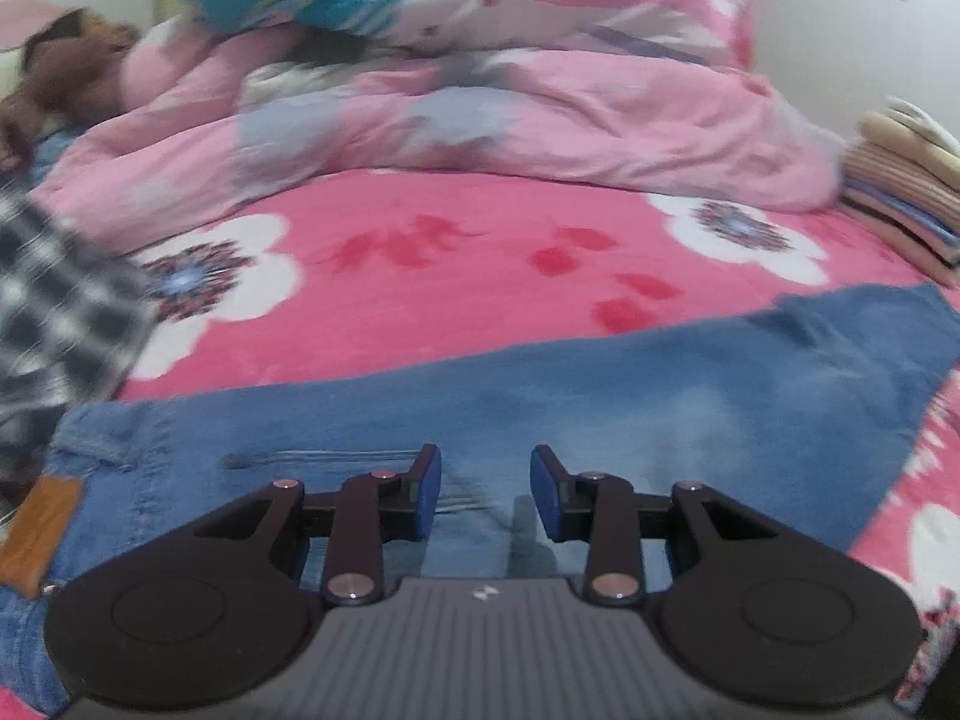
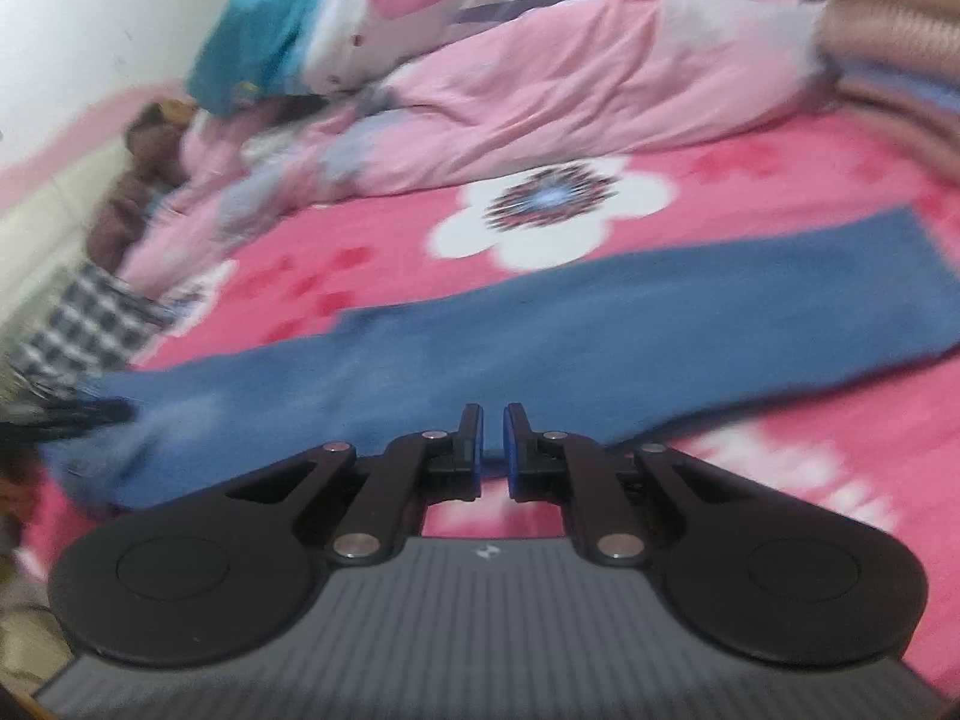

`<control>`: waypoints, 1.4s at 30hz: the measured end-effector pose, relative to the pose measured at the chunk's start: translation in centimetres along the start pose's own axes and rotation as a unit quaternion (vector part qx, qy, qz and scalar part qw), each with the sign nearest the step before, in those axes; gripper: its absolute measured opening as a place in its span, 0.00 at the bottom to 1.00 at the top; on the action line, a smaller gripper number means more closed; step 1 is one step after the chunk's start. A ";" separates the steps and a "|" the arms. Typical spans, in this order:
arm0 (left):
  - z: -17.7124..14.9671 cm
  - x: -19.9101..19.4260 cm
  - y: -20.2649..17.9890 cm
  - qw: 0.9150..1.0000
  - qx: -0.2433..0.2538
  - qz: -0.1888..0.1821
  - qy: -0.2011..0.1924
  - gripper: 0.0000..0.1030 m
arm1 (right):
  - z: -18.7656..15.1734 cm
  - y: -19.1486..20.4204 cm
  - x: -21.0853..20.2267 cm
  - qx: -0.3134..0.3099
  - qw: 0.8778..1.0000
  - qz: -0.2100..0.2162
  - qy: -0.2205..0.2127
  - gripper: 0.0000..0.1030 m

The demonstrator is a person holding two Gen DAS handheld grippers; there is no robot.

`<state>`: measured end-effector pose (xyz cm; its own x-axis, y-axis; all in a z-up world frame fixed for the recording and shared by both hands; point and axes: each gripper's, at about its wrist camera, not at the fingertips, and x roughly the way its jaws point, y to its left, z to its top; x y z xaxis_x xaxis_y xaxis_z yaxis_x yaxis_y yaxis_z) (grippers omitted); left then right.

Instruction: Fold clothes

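Nearest us, our left gripper (image 1: 486,492) hangs over the jeans (image 1: 540,396), its jaws spread apart with nothing pinched between them; only denim shows below the gap. Our right gripper (image 2: 492,450) has its jaws almost pressed together, a thin slit left, and they pinch nothing. The jeans (image 2: 540,324) lie flat across the pink flowered bedspread (image 1: 420,276), the waistband with its brown patch (image 1: 45,525) toward the left. Beside that end lies a checked garment (image 1: 54,312). Farther back a rumpled pink quilt (image 1: 510,114) lies heaped, and a stack of folded clothes (image 1: 906,192) sits at the right edge.
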<state>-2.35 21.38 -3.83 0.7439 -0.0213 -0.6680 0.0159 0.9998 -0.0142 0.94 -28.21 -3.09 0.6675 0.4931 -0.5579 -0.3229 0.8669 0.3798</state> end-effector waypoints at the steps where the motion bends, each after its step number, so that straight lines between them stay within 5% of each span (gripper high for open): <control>1: 0.0 0.4 0.6 1.000 -0.009 0.013 -0.001 0.29 | -0.4 0.8 0.5 0.006 1.000 0.009 0.004 0.07; 4: -0.4 1.7 2.1 0.995 0.011 0.094 -0.010 0.21 | -1.1 2.8 1.7 0.003 1.000 0.017 0.004 0.07; 8: -1.6 3.2 3.2 0.975 0.078 0.207 -0.017 0.23 | -1.8 4.0 1.7 0.013 1.000 0.016 0.003 0.07; 13: -1.2 3.0 5.7 0.981 0.028 0.194 -0.013 0.25 | -2.5 3.7 0.9 0.028 1.000 -0.011 0.009 0.07; 14: -1.1 3.1 6.0 0.978 0.025 0.205 -0.011 0.03 | -2.6 3.5 0.9 0.031 0.999 -0.015 0.009 0.07; 23: -1.1 3.6 7.9 0.974 0.009 0.224 0.015 0.03 | -3.7 3.2 0.4 0.039 0.999 -0.026 0.005 0.07; 26: -1.1 2.8 7.3 0.973 0.010 0.232 0.008 0.13 | -3.1 3.6 0.1 0.023 1.000 -0.015 -0.005 0.07; 29: -0.9 1.0 6.0 0.973 0.016 0.231 -0.015 0.36 | -2.0 4.4 0.4 -0.007 1.000 -0.011 -0.015 0.07; 32: -0.6 -0.8 4.3 0.972 0.027 0.229 -0.043 0.39 | -0.6 5.0 1.5 -0.031 0.999 -0.006 -0.018 0.07; 38: 2.5 0.7 -3.1 0.994 0.085 0.057 -0.048 0.39 | 0.8 5.2 4.7 -0.047 0.999 -0.003 -0.005 0.07; 42: 5.4 3.0 -9.1 0.985 0.142 -0.091 -0.037 0.39 | 1.3 5.3 6.0 -0.065 0.998 -0.007 -0.003 0.07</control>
<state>3.32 12.25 -1.71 0.7578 -0.2102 -0.6177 0.3316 0.9394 0.0872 4.14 -20.76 -3.51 0.6764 0.4803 -0.5584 -0.3967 0.8763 0.2732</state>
